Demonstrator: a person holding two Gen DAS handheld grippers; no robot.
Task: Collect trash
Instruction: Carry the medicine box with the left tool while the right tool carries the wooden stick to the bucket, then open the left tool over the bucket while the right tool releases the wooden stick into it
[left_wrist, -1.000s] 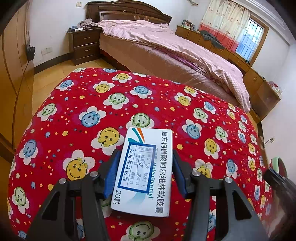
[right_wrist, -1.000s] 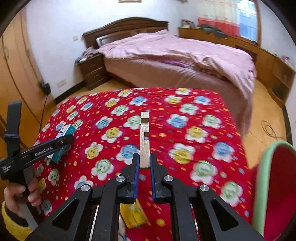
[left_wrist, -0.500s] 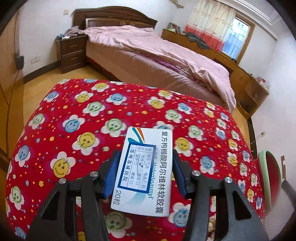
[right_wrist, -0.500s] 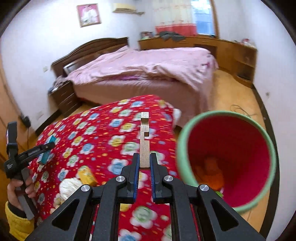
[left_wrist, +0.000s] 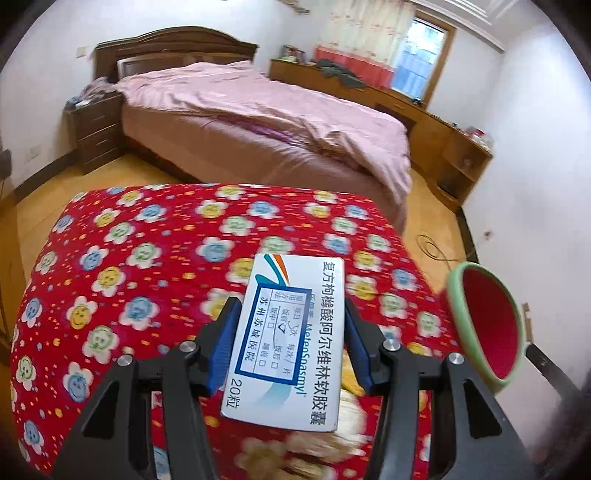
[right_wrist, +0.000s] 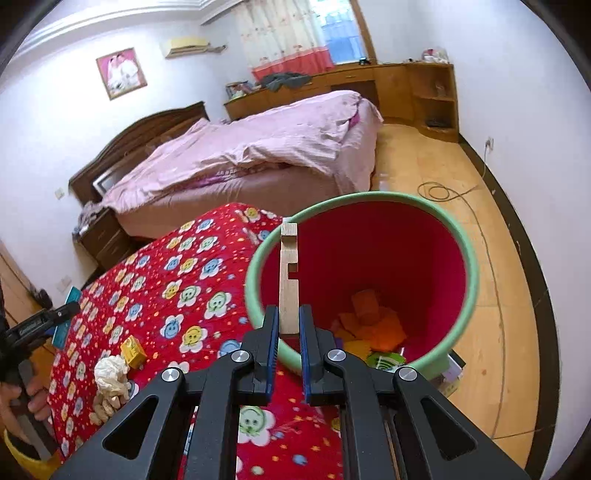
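My left gripper (left_wrist: 288, 345) is shut on a white and blue medicine box (left_wrist: 291, 339), held above the red flower-print quilt (left_wrist: 147, 258). To its right the red bin with a green rim (left_wrist: 487, 325) shows side-on. My right gripper (right_wrist: 289, 328) is shut on a notched wooden stick (right_wrist: 289, 280), which stands upright over the near rim of the bin (right_wrist: 461, 236). Orange and green scraps lie in the bin's bottom. At the far left of the right wrist view a hand holds the left gripper (right_wrist: 40, 321) with the box (right_wrist: 64, 325).
On the quilt lie a crumpled tissue (right_wrist: 110, 373), a small yellow box (right_wrist: 133, 350) and some peanut shells (right_wrist: 105, 406). A bed with a pink cover (right_wrist: 258, 147) stands beyond. A cable (right_wrist: 443, 190) lies on the wooden floor, and a nightstand (left_wrist: 98, 136) is by the bed.
Both grippers swung right toward the bin. The right one with the stick went from over the quilt to over the bin's rim. The bin came into the left wrist view.
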